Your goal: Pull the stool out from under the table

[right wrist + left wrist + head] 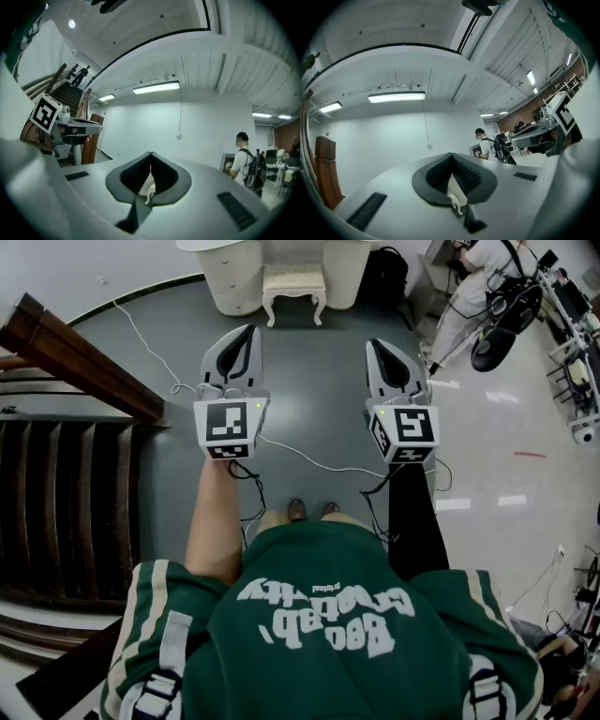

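The stool [293,282] is small and pale, with a soft seat. It stands at the far end of the floor [309,399], tucked into the gap in the middle of the white table [230,285]. Its front legs show, and the task of pulling it out looks not yet begun. The person stands back from it and holds both tools out in front. The left gripper [247,330] has its jaws pressed together with nothing in them. The right gripper [373,343] is the same, shut tight and empty. The stool lies straight ahead of both tools and well apart from them, so the person would likely have to walk closer first. It sits about midway between the lines the two tools point along, maybe a bit more toward the left one, so the left hand looks slightly nearer. The seat's long side runs from left to right, across the way the tools point, so its front edge faces the person. A pull straight back toward the person should bring it out. The jaws would have to spread before they could take hold of the seat or a leg. There is one stool, one table and two grippers.
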### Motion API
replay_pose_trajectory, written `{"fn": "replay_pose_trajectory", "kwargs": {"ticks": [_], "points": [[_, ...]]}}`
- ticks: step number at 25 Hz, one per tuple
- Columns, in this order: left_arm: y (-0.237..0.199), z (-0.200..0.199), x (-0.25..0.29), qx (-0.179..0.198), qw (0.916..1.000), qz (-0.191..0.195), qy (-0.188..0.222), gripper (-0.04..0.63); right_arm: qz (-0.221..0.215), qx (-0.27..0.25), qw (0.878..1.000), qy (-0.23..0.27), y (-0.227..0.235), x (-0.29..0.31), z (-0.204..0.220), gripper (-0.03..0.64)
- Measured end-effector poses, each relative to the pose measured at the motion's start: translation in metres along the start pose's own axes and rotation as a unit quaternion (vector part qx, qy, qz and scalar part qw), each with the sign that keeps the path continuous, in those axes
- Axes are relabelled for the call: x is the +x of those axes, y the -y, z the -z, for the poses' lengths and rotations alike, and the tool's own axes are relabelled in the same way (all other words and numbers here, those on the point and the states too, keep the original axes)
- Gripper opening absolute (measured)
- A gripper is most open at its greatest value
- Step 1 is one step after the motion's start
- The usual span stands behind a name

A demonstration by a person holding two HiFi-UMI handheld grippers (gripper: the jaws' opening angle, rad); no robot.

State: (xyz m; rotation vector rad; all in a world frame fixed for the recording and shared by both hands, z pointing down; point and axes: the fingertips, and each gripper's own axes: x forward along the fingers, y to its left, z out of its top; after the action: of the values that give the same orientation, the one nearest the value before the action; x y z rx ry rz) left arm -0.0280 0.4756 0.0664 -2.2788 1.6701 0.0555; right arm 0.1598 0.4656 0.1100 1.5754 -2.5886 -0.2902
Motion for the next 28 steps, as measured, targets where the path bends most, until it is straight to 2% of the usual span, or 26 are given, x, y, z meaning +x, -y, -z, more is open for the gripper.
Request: {"fn": "replay_pose_trajectory", "kwargs": {"ticks": [7,12,15,22,28], "points": [[-0.005,0.003,0.001,-0.018,0.9998,0.002,-0.001,0.014,0.001,0.004,1.0,0.001,0.0,0.003,0.001,0.014],[-0.008,0.004,0.001,-0.008,1.0,0.0,0.002,0.014,-0.001,0.001,1.0,0.0,-0.004,0.006,0.002,0.014],[-0.015,0.006,0.002,-0.005,1.0,0.0,0.003,0.014,-0.005,0.02,1.0,0.007,-0.007,0.01,0.001,0.017],[-0.028,0.013,0.003,-0.012,0.9999,0.009,0.002,0.014,0.003,0.029,1.0,0.005,-0.014,0.019,0.006,0.017],[-0.034,0.023,0.014,-0.013,0.9999,0.001,0.008,0.015,0.001,0.023,1.0,-0.005,-0.005,0.032,0.017,0.017]]}}
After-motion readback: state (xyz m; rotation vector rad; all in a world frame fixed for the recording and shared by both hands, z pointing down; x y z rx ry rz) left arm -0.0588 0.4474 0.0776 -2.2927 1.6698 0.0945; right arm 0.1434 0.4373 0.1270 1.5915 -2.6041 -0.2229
